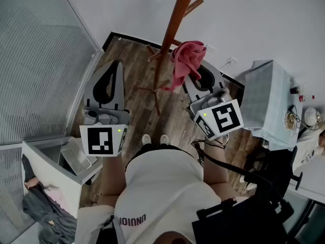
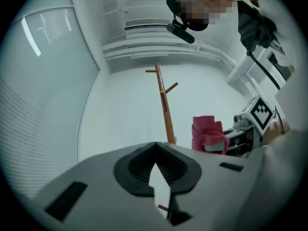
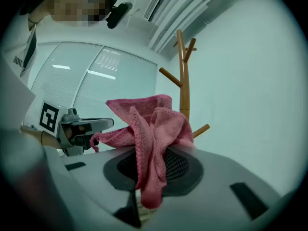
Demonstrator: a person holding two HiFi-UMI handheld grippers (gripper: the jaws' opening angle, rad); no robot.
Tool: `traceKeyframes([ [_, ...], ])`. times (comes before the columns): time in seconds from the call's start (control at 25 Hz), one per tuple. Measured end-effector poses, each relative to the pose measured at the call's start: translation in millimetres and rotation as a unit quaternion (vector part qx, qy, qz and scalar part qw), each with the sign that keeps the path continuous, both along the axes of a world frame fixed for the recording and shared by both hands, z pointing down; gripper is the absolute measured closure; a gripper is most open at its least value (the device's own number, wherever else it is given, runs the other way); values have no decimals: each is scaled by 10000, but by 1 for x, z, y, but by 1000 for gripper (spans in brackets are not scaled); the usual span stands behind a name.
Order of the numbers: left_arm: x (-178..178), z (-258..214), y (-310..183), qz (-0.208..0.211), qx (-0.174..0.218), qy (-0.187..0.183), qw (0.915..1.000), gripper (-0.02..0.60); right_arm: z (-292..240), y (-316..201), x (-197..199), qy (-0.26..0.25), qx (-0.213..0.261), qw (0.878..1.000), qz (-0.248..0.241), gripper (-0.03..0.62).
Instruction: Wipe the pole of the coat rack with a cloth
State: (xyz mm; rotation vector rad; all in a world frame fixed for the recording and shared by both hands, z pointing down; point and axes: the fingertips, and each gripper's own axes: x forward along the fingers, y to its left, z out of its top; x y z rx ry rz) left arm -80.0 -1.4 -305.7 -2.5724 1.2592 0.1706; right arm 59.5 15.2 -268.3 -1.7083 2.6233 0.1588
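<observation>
Overhead, one coat rack stands by a glass partition.
Right of its pole, the right gripper pinches one pink cloth; the left gripper's jaws meet, empty.

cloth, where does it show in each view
Head view: upper centre, the cloth hangs just right of the pole.
Left gripper view: right of centre, again right of the pole.
Right gripper view: centre, clamped in the right tool, with the pole behind it.
Shared landmark: the wooden pole.
</observation>
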Motion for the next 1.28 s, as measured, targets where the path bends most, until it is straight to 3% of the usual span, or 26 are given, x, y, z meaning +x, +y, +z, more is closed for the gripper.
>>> traceKeyframes([
  [0.52, 2, 1, 7, -5, -15, -44, 10000, 568, -3, 6, -1, -28, 37, 10000, -22, 500],
  [0.76, 1, 4, 11, 85, 167, -100, 9998, 568, 1, 10, -3, -61, 9, 9999, -81, 500],
  [1.12, 6, 46, 19, 95, -532, -58, 9985, 568, 39, 17, -8, -306, -323, 9990, -107, 500],
  [1.28, 15, 71, 24, 190, -780, -247, 9965, 568, 58, 21, -4, -493, -546, 9972, -154, 500],
])
